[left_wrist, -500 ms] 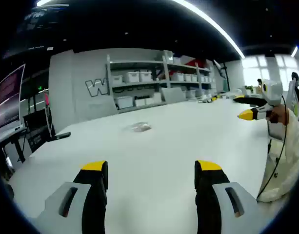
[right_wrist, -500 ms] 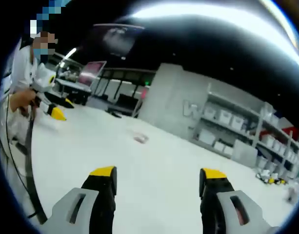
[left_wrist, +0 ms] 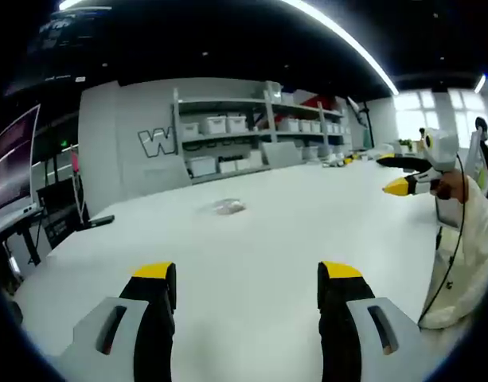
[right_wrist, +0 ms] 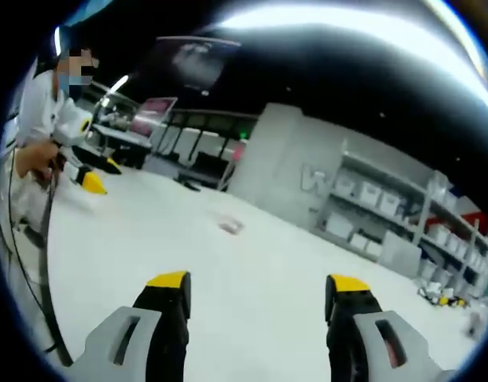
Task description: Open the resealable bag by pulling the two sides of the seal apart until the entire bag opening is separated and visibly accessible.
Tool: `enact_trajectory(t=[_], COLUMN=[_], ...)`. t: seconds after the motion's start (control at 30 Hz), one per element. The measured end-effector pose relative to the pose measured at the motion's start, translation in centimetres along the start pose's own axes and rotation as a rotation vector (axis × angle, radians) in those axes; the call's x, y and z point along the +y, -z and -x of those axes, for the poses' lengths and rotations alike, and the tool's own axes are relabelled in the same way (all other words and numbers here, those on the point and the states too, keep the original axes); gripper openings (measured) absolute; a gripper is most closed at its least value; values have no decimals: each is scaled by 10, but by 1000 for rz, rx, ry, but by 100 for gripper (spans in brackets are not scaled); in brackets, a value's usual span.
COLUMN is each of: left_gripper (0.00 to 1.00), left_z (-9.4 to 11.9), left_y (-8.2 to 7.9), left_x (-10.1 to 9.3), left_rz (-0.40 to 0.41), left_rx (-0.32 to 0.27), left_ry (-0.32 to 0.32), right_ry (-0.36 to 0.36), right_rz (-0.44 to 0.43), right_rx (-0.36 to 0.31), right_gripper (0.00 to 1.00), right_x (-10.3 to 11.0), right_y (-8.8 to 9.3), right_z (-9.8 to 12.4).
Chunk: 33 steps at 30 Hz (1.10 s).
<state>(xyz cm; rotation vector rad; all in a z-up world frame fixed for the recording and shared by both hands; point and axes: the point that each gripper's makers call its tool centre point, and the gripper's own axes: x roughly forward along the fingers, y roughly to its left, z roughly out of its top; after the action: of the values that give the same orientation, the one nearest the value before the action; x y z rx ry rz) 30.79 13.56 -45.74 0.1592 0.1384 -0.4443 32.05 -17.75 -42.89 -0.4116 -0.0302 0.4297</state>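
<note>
Resealable bag (left_wrist: pixel 229 208) lying flat far out on white table (left_wrist: pixel 251 255), well apart from left gripper (left_wrist: pixel 247 278) and right gripper (right_wrist: pixel 255 288), both held above the near table, jaws wide apart and empty, storage shelves (left_wrist: pixel 259 135) behind.

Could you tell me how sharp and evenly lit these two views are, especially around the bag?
Left gripper view: the bag is small and soft on the white table; the windows are blown out. Right gripper view: the bag is a faint blur, ceiling glare washes the top, and fisheye bends the shelves.
</note>
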Motion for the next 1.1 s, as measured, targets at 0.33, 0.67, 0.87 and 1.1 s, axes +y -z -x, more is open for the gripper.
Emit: enact_trajectory(t=[0.33,0.67,0.87,1.1], left_gripper=[72,72,72,72], left_z=[0,1,1,1], left_y=[1,2,1,2], left_x=[2,1,2,1], left_rz=[3,4,5,5], left_rx=[1,3,3,5], left_ry=[-3,-1,-3,0], right_ry=[8,-13,-27,-45], right_rz=[69,102,124,168], right_rx=[8,18,15,33], right_gripper=[68,68,68,68], right_x=[3,8,12,18], right_y=[-3,-3,-5,-3], right_z=[-5,-11,-15,-17])
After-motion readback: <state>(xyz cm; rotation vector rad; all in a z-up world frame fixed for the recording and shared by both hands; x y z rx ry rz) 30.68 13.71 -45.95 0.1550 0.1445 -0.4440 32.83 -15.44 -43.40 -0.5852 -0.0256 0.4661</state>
